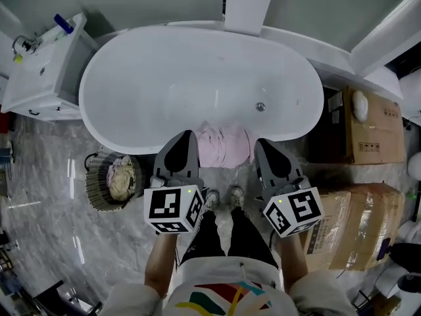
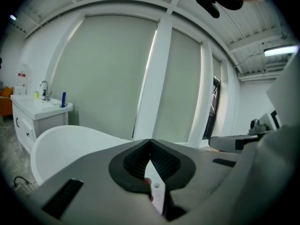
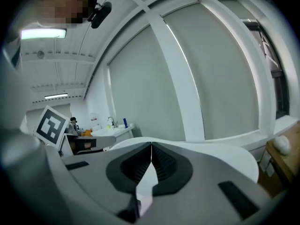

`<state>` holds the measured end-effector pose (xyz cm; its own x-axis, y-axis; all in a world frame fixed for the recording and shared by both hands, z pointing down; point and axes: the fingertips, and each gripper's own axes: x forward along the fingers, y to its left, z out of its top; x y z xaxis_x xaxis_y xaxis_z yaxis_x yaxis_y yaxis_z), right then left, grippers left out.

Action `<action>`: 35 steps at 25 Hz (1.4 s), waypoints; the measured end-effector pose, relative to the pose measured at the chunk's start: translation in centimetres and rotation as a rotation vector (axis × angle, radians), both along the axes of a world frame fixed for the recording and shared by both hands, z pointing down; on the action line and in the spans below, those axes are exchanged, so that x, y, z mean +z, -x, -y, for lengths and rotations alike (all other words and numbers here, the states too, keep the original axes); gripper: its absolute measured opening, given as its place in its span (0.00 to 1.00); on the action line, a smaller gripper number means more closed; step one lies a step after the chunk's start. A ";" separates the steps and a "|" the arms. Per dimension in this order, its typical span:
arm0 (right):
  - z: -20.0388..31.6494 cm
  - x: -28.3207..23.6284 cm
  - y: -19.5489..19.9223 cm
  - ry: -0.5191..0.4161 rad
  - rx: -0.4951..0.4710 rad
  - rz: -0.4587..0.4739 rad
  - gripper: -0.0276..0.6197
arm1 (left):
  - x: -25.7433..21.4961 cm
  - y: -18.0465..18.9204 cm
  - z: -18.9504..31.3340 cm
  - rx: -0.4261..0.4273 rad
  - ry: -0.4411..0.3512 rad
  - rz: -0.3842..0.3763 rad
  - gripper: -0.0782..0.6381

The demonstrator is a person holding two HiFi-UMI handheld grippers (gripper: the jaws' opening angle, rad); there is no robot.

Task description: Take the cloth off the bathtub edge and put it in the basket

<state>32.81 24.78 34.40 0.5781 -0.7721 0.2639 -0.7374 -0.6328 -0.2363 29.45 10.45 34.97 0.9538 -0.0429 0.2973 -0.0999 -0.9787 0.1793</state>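
Head view: the white bathtub (image 1: 99, 131) fills the upper half of the picture. The pink cloth (image 1: 225, 143) hangs over the bathtub's near edge, close below the drain side of the rim. The left gripper (image 1: 185, 137) and the right gripper (image 1: 262, 145) flank the cloth at that same edge, one on each side of it, just beside it. I cannot tell from here whether either tip touches the fabric. The woven basket (image 1: 96, 188) stands on the floor outside the bathtub, to the left of the cloth and near the tub wall, with a cream bundle (image 1: 122, 178) already in it.

Left gripper view: the jaws are pressed together with nothing between them. The bathtub's rim curves away beyond them.

Right gripper view: here too the jaws meet along a thin seam and hold nothing. The bathtub's rim runs across behind them.

As I judge it, the task has barely begun. The cloth is not yet gripped or lifted, and none of it is in the basket. Left to do: open a claw, take hold of the cloth, lift it clear of the bathtub and carry it left to the basket.
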 end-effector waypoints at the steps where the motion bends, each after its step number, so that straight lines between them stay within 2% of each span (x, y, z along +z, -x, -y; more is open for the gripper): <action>1: 0.4 0.4 -0.7 -0.022 -0.014 0.003 0.06 | 0.6 -0.7 0.1 0.002 0.006 -0.009 0.13; 4: 1.2 2.4 -3.1 -0.053 -0.011 -0.030 0.06 | 3.6 -2.8 0.6 -0.011 0.008 -0.033 0.13; 8: 1.9 7.6 -4.8 -0.003 0.010 -0.049 0.06 | 10.6 -3.6 1.1 -0.021 0.010 0.024 0.13; 12: 1.9 13.4 -5.0 0.004 0.012 -0.004 0.06 | 17.3 -2.9 0.9 -0.024 0.020 0.100 0.13; 16: 1.4 18.2 -4.5 0.003 0.034 0.033 0.06 | 22.2 -2.0 1.1 -0.047 0.013 0.141 0.13; 19: 1.4 20.6 -3.6 0.011 0.010 0.032 0.06 | 25.2 -0.5 1.6 -0.101 0.068 0.170 0.13; 22: 1.4 22.9 -2.4 0.041 -0.021 0.059 0.06 | 27.2 0.5 1.0 -0.093 0.109 0.182 0.13; 27: 0.9 27.2 -0.7 0.149 -0.036 0.093 0.06 | 28.9 0.6 -1.2 -0.006 0.082 0.181 0.13; 30: 0.7 29.0 0.0 0.180 -0.042 0.116 0.06 | 30.0 0.7 -1.8 -0.002 0.064 0.205 0.13; 35: 0.6 29.8 0.1 0.214 -0.053 0.084 0.06 | 31.0 0.8 -2.2 -0.005 0.051 0.221 0.14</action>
<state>32.76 24.14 64.23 0.5075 -0.7220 0.4703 -0.7540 -0.6363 -0.1634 28.61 12.63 65.97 0.8650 -0.0269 0.5010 -0.1470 -0.9683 0.2020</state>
